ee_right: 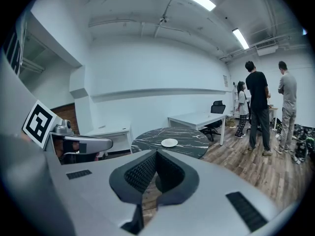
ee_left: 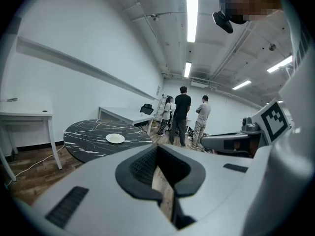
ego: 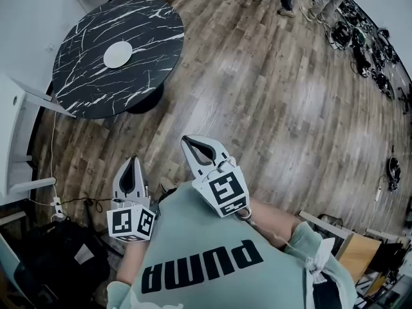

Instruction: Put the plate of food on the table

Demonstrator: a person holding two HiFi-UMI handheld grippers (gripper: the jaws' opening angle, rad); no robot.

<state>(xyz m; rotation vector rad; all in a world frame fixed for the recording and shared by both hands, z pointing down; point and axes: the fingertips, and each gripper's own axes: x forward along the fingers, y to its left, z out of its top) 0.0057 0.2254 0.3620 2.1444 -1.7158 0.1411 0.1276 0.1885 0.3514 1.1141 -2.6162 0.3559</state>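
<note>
Nearest: both claws held close to the chest, above the mint shirt (ego: 212, 250).
- Left claw (ego: 134, 163): clenched tip to tip, nothing between the jaws.
- Right claw (ego: 188, 141): likewise clenched and empty, just beside the left one.

Below and ahead is a wooden floor (ego: 257, 95), with no plate on it.

Further out is the round black marble worktop (ego: 96, 89). A white plate (ego: 118, 54) lies flat on it, near the middle and well apart from both claws. It is too small to tell whether it holds food.

Farthest: three people (ee_left: 182, 113) stand talking at the back of the room.

Judgement: the task looks finished, as the plate is on the worktop and both claws are free. No second plate is in view, and nothing seems left to do.
</note>
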